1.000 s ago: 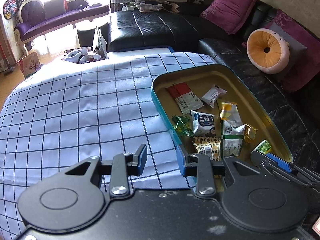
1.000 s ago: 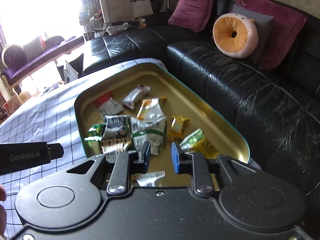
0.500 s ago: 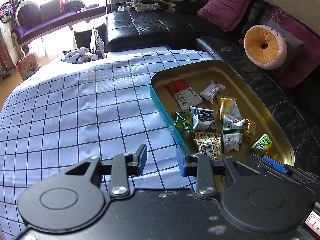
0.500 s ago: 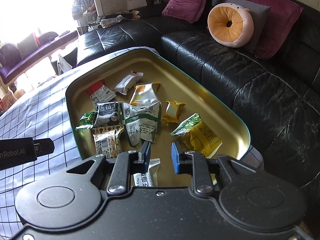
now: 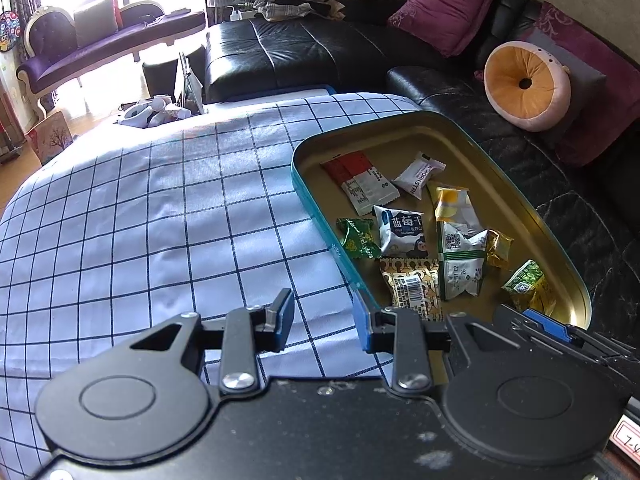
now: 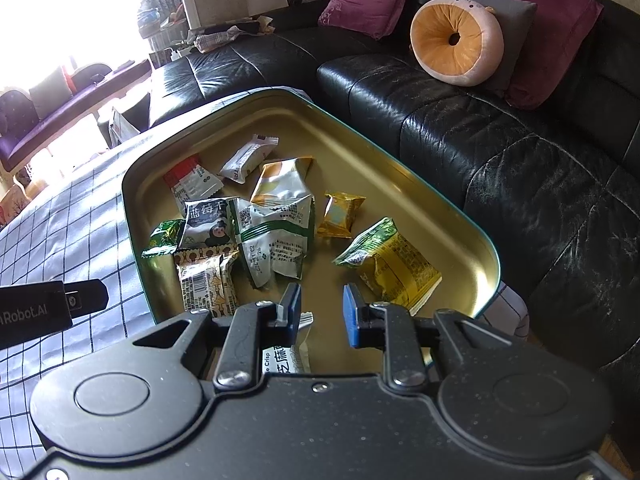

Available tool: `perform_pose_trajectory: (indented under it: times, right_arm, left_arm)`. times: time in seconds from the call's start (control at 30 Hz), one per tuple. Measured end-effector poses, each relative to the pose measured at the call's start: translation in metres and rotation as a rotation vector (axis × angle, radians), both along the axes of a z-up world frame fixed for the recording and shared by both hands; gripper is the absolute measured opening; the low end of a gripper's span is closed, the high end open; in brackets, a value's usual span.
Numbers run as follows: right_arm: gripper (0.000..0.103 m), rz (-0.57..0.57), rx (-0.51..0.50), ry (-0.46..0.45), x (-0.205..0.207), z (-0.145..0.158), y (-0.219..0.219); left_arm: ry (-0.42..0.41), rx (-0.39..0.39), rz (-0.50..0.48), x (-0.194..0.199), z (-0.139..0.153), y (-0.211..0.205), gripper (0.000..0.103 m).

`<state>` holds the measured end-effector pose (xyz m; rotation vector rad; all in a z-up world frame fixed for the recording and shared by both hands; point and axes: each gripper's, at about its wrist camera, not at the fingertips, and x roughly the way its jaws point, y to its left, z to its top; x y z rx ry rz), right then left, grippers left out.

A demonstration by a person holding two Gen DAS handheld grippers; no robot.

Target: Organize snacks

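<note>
A gold tin tray with a teal rim (image 5: pixel 316 204) (image 6: pixel 132 216) lies on the checked cloth and holds several snack packets. Among them are a red and white bar (image 5: pixel 360 180) (image 6: pixel 188 184), a white blueberry packet (image 5: pixel 402 232) (image 6: pixel 204 224), a green-striped white packet (image 5: pixel 460 264) (image 6: pixel 276 236) and a yellow-green packet (image 5: pixel 528 284) (image 6: pixel 392 264). My left gripper (image 5: pixel 324 320) is open and empty above the cloth, beside the tray's near left rim. My right gripper (image 6: pixel 320 308) is open and empty above the tray's near end, over a white packet (image 6: pixel 284 356) partly hidden by it.
The blue-checked white cloth (image 5: pixel 140 220) covers the table left of the tray. A black leather sofa (image 6: pixel 500 152) wraps the far and right sides, with magenta cushions (image 5: pixel 444 4) and a round orange cushion (image 6: pixel 456 40). The left gripper's body (image 6: pixel 36 312) shows at the right wrist view's left edge.
Both grippers have drawn back and risen a little, so more of the tray and cloth shows. The right gripper's jaws have opened slightly. The packets have not moved.
</note>
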<state>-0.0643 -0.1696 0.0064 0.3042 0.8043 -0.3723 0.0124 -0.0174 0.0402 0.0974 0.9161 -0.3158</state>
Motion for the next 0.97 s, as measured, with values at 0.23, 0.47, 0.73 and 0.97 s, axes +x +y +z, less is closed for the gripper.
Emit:
perform_pose_trajectory:
  times: [0.23,0.47,0.73,0.97]
  right_arm:
    - [0.033,0.000,0.008,-0.001,0.0002,-0.0010,-0.0008]
    - [0.033,0.002,0.012,-0.002,0.0007,-0.0009,-0.0010]
    - [0.033,0.002,0.014,0.002,0.0015,-0.0018,-0.0002]
    - [0.033,0.002,0.014,0.003,0.0016,-0.0020,-0.0003]
  left_arm:
    - [0.007,0.003,-0.001,0.0018,-0.0018,-0.0006,0.031]
    - [0.013,0.003,-0.008,0.0035,-0.0040,-0.0020,0.031]
    - [0.010,-0.001,-0.016,0.0029,-0.0031,-0.0014,0.031]
    - [0.005,-0.006,-0.023,0.0011,-0.0017,-0.0012,0.031]
